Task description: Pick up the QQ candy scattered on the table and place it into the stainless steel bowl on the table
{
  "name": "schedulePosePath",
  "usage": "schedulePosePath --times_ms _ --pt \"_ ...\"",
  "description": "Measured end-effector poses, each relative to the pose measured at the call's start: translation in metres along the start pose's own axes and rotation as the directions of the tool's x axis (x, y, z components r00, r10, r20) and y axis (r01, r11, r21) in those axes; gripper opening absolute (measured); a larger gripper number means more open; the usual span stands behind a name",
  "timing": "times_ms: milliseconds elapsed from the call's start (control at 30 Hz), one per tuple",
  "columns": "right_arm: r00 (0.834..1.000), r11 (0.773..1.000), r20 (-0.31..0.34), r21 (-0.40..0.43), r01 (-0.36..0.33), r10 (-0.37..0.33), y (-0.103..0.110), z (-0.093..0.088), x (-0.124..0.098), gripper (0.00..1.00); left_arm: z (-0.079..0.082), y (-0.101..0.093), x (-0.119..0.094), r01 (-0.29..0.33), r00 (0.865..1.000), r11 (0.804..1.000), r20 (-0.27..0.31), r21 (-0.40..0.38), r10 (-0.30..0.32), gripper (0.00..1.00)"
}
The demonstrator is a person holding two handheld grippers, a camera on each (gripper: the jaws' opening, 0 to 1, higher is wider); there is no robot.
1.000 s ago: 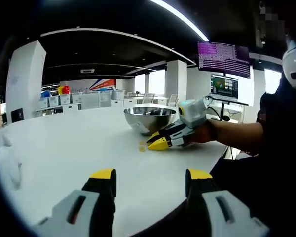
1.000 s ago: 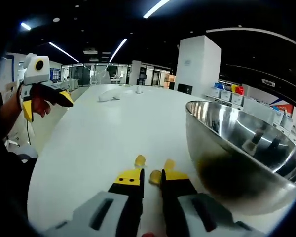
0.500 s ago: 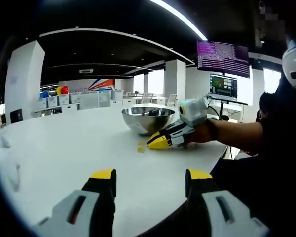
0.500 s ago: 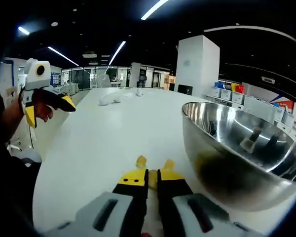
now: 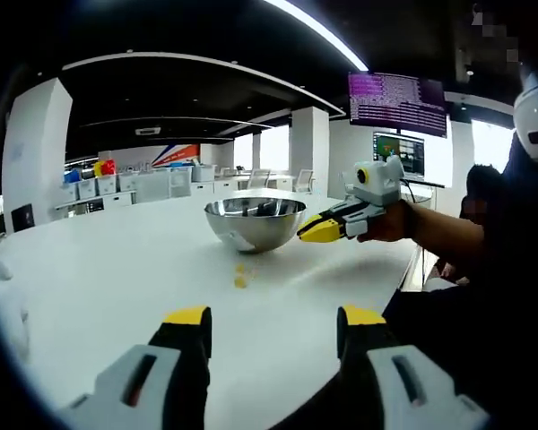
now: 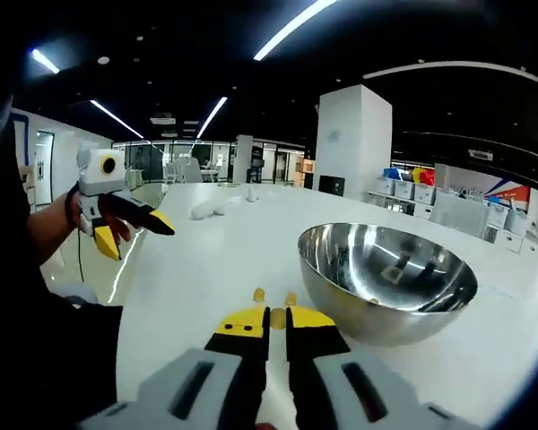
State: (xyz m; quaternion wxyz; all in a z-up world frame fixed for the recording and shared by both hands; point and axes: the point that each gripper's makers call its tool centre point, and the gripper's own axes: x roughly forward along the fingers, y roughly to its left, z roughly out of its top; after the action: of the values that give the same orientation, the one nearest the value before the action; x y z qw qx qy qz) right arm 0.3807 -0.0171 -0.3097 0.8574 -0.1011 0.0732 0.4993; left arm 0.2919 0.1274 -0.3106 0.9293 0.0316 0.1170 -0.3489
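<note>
- Right gripper [image 6: 273, 320] clamps a QQ candy [image 6: 277, 317] above the table [image 6: 206, 251], near the stainless steel bowl [image 6: 386, 278]
- Two candies [image 5: 240, 274] lie left of the bowl
- Left gripper [image 5: 273, 318] jaws apart

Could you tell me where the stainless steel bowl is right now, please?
In the right gripper view, the stainless steel bowl sits on the white table, right of the right claw.

The left gripper view looks low across the white table [image 5: 117, 269] from its near edge, with the steel bowl [image 5: 255, 221] well off at frame centre. The right gripper view sits above the table [image 6: 206, 260], looking along it, close to the bowl [image 6: 386, 279] at centre right. Both share the bowl, the table, and each other's gripper.
</note>
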Motion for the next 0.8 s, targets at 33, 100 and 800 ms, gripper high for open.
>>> schedulePosePath --times_ms 33,100,800 --pt "1.000 1.000 0.008 0.004 0.009 -0.009 -0.002 0.000 -0.009 0.09 0.000 -0.001 0.001 0.003 1.000 1.000 0.000 0.000 -0.003 0.56" --pt "1.000 1.000 0.016 0.013 0.027 -0.027 -0.010 -0.002 -0.028 0.09 0.001 -0.005 0.005 0.010 1.000 1.000 -0.001 0.001 -0.010 0.56" --pt "0.989 0.988 0.039 0.071 0.137 -0.140 -0.034 -0.023 -0.099 0.09 0.005 -0.025 0.026 0.042 0.999 0.999 -0.026 0.024 -0.041 0.56"
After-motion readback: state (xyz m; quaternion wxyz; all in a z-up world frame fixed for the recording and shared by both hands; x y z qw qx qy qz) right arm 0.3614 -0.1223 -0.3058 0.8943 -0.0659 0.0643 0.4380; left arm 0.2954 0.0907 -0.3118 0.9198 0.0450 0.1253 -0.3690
